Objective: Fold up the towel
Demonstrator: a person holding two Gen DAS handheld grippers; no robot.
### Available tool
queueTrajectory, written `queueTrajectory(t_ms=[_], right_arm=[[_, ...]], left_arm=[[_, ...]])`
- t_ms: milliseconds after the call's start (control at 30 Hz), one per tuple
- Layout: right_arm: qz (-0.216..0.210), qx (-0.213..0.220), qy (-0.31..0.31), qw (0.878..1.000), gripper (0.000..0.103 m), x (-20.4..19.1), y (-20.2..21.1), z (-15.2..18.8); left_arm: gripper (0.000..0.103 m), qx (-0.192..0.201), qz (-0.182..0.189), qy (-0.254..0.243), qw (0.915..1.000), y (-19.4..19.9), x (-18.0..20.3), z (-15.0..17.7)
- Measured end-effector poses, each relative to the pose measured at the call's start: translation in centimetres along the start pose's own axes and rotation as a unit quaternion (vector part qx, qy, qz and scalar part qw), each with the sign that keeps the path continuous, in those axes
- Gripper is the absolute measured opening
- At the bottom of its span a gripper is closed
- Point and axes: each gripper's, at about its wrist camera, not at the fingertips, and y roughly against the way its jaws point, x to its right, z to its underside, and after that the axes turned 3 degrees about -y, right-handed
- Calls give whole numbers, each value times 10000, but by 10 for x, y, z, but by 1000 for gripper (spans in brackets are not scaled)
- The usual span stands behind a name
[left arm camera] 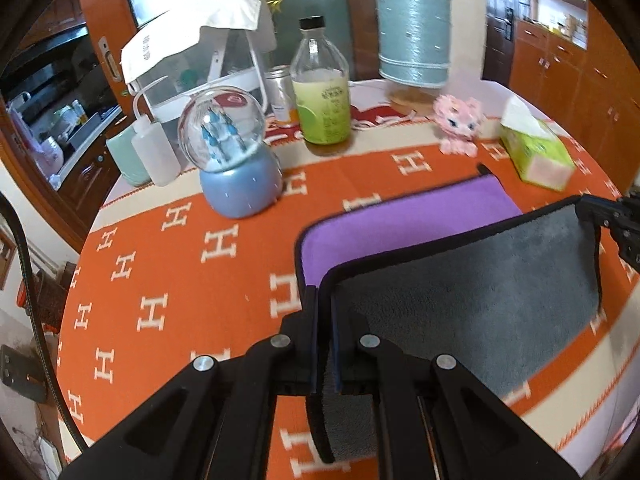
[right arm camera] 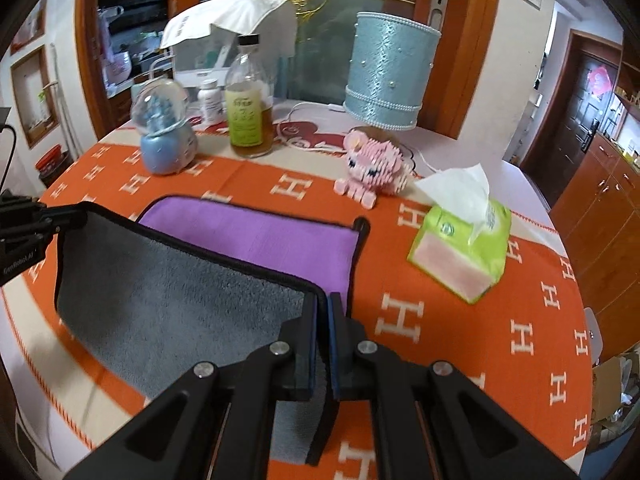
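Observation:
The towel [left arm camera: 472,304] is purple on one face and grey on the other, with a dark hem. Its far part lies purple side up on the orange tablecloth. Its near edge is lifted, grey side facing me. My left gripper [left arm camera: 325,300] is shut on the near left corner. My right gripper [right arm camera: 323,304] is shut on the near right corner of the towel [right arm camera: 180,304]. The right gripper shows at the right edge of the left wrist view [left arm camera: 616,220]. The left gripper shows at the left edge of the right wrist view [right arm camera: 44,220].
A round table with an orange H-patterned cloth [left arm camera: 168,280] carries a snow globe [left arm camera: 236,152], a glass bottle [left arm camera: 322,88], a pink toy [left arm camera: 458,124], a tissue pack [left arm camera: 536,148], a blue lamp [left arm camera: 414,40] and a squeeze bottle [left arm camera: 154,148] behind the towel.

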Motion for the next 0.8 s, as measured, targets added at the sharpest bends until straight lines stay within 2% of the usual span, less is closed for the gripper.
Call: queueTrajectory(t_ms=[333,800], right_arm=[[377,68,-142,9992,5,0,-43,-35],[780,-224,-384,9960,5,0,-102,-53]], left_arm=[[3,38,-436,132,9990,-40,-2,-30],[3,-226,-829,458,9953,-101,5,-49]])
